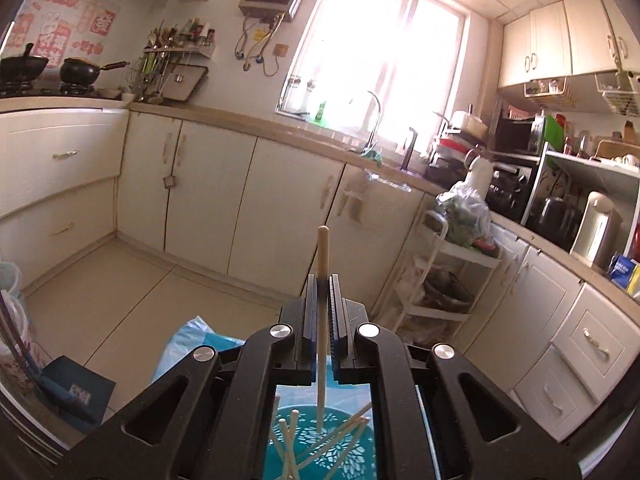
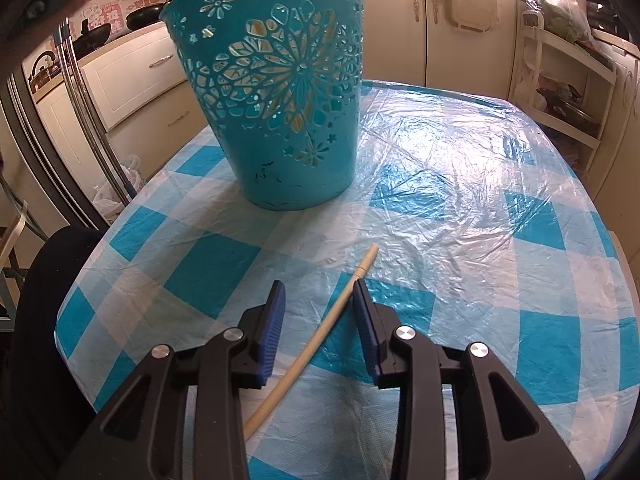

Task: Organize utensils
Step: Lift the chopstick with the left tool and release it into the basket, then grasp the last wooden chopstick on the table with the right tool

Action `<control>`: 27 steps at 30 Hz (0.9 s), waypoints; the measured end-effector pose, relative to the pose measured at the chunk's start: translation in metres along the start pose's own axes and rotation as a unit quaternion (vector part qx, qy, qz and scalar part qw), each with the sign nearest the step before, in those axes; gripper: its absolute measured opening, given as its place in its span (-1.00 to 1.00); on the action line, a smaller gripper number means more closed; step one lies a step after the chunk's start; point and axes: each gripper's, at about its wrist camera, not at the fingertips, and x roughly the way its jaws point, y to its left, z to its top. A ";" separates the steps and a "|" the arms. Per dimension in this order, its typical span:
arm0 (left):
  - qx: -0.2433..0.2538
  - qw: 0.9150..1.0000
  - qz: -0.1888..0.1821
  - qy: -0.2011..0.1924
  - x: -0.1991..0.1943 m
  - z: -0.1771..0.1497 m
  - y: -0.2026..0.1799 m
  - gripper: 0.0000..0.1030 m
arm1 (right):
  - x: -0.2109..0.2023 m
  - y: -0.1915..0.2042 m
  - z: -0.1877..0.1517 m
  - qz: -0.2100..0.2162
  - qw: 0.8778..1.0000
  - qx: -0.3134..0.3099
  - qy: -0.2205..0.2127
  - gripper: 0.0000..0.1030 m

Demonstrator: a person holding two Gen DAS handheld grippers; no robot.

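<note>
In the left wrist view my left gripper (image 1: 322, 280) is shut on a pale wooden chopstick (image 1: 322, 256), held upright above the teal cut-out basket (image 1: 352, 456). The stick's lower end reaches into the basket, where several other chopsticks (image 1: 290, 440) lean. In the right wrist view the same basket (image 2: 280, 92) stands on the blue-and-white checked tablecloth (image 2: 460, 208). My right gripper (image 2: 320, 292) is open, low over the table, its fingers on either side of a single chopstick (image 2: 320, 332) lying flat; the right finger is close to it.
A black chair back (image 2: 44, 320) stands at the table's left edge. Kitchen cabinets (image 1: 200, 184), a white trolley (image 1: 444, 280) with bags and a metal ladder (image 2: 80, 120) surround the table.
</note>
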 end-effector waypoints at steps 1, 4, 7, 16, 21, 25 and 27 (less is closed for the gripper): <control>0.002 1.000 0.001 0.008 0.005 -0.005 0.002 -0.90 | 0.000 -0.001 0.000 0.002 1.000 0.002 0.000 -0.30; 0.010 1.000 0.004 0.019 0.011 -0.020 0.007 -0.90 | 0.000 -0.002 0.001 0.005 1.000 0.006 0.000 -0.28; 0.025 0.999 0.008 0.033 0.013 -0.032 0.008 -0.90 | 0.001 -0.001 0.002 0.007 1.000 0.006 0.001 -0.26; 0.074 0.994 0.039 0.072 -0.010 -0.056 0.016 0.06 | 0.000 -0.002 0.002 0.007 1.000 0.009 0.002 -0.23; 0.087 0.990 0.098 0.058 -0.045 -0.062 0.033 0.37 | 0.002 0.012 -0.001 -0.038 0.999 -0.038 0.004 -0.38; 0.089 0.985 0.135 0.059 -0.072 -0.074 0.047 0.63 | 0.000 0.008 0.002 -0.035 0.998 -0.051 0.021 -0.76; 0.085 0.983 0.146 0.070 -0.083 -0.082 0.055 0.66 | -0.003 0.002 0.002 -0.030 0.998 -0.049 0.031 -0.80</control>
